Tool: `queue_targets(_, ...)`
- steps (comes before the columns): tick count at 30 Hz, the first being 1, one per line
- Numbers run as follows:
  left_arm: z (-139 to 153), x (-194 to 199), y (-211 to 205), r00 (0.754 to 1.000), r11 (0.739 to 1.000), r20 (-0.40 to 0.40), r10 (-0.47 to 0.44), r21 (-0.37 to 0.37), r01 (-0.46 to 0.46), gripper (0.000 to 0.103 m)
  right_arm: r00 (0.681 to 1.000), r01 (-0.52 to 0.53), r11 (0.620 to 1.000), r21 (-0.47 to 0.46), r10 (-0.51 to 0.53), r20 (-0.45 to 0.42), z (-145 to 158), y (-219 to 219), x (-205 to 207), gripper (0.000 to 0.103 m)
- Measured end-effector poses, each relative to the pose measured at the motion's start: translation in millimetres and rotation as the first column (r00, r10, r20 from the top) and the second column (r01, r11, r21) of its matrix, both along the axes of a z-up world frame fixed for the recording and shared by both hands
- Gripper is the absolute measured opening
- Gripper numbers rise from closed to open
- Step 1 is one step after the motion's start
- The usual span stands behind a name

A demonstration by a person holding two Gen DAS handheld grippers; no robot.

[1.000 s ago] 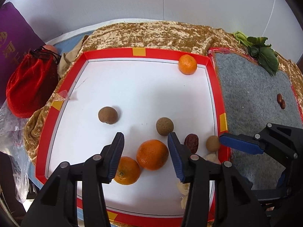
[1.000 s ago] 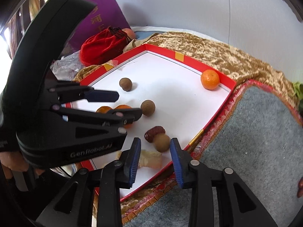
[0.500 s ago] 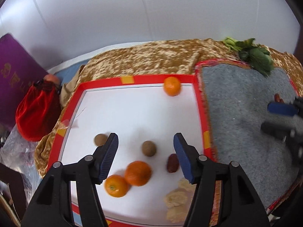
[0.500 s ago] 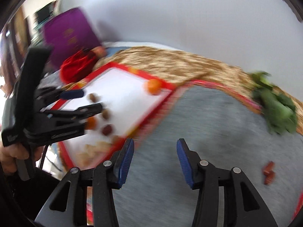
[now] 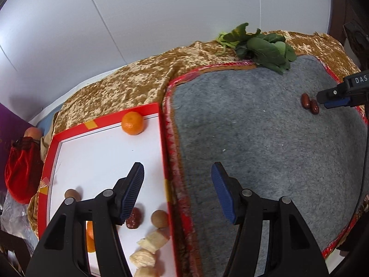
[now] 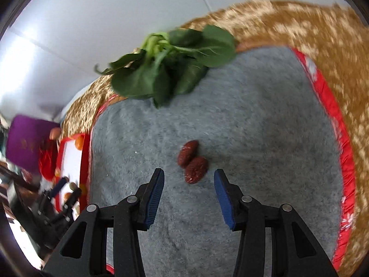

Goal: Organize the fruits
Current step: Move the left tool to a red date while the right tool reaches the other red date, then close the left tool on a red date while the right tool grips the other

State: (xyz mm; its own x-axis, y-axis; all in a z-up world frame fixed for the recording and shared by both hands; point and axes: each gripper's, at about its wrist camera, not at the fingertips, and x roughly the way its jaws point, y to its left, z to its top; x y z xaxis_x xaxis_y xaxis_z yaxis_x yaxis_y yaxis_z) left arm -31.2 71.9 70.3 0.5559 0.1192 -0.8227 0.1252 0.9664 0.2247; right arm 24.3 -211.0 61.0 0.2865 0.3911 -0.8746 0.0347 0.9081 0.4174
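R gripper over the two red dates on the grey felt mat

R gripper (image 6: 188, 192) hangs empty, jaws part-open, just opened then eased in slightly, nothing between the pads. Just past its tips: two red dates (image 6: 192, 161), touching, mid grey felt mat (image 6: 265, 127). Likely light, wrinkled, slightly soft; best pinched across the short middle, gently, one at a time. L gripper (image 5: 177, 191) wider, empty, straddling the mat's left edge beside the white tray (image 5: 96, 147). Leafy greens (image 6: 166, 67) at the mat's far edge.
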Motion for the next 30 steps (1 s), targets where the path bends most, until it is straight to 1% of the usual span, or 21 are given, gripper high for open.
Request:
queue_targets(2,-1,1,-5,1.000,1.000,-0.003,-0.013,-0.002,0.013,0.060,1.000,0.019,1.000,-0.013,-0.019,-0.007,-3,-3,3,0.044)
queue_targets(5,-2,0,-11,1.000,0.999,-0.002,-0.031,0.006,0.031,0.060,0.999,0.023,1.000,0.005,-0.023,-0.031,-13,3,8,0.039)
queue_targets(9,-1,-1,-12,0.999,0.999,0.004,-0.040,0.004,0.040,0.060,0.999,0.007,0.999,-0.043,-0.009,-0.032,-18,18,11,0.029)
queue_targets(11,0,-2,-12,0.999,0.999,0.012,-0.043,0.000,0.043,0.060,1.000,0.004,0.998,-0.062,-0.006,-0.030,-22,23,14,0.028)
queue_targets(14,4,-3,-17,0.997,0.998,0.033,-0.063,-0.022,0.064,0.060,1.000,-0.003,0.996,-0.089,0.001,-0.026,-26,27,16,0.026)
queue_targets(15,5,-4,-21,0.996,0.996,0.042,-0.081,-0.031,0.082,0.060,1.000,0.001,0.996,-0.088,-0.003,-0.025,-24,26,15,0.021)
queue_targets(16,6,-4,-24,0.994,0.995,0.046,-0.096,-0.037,0.098,0.060,1.000,0.002,0.997,-0.080,-0.004,-0.026,-23,25,14,0.020)
queue_targets(18,6,-2,-33,0.991,0.990,0.050,-0.125,-0.056,0.128,0.060,0.999,0.001,0.998,-0.066,-0.003,-0.033,-22,19,12,0.020)
queue_targets(21,8,3,-49,0.985,0.977,0.055,-0.166,-0.126,0.171,0.060,0.999,0.027,0.998,-0.059,-0.029,-0.032,-20,2,9,0.020)
queue_targets(24,9,15,-71,0.977,0.957,0.064,-0.203,-0.200,0.212,0.060,0.997,0.066,0.996,-0.060,-0.068,-0.028,-15,-19,6,0.020)
queue_targets(26,8,26,-90,0.972,0.949,0.072,-0.225,-0.210,0.236,0.060,0.996,0.084,0.994,-0.067,-0.087,-0.032,-15,-30,6,0.020)
queue_targets(27,6,32,-100,0.966,0.941,0.071,-0.248,-0.219,0.258,0.060,0.995,0.089,0.994,-0.066,-0.091,-0.038,-16,-34,6,0.020)
queue_targets(28,3,36,-109,0.960,0.933,0.063,-0.271,-0.228,0.279,0.060,0.995,0.089,0.994,-0.065,-0.092,-0.044,-16,-37,8,0.020)
queue_targets(30,-5,45,-128,0.947,0.922,0.041,-0.317,-0.220,0.319,0.060,0.995,0.082,0.995,-0.062,-0.085,-0.049,-17,-42,7,0.020)
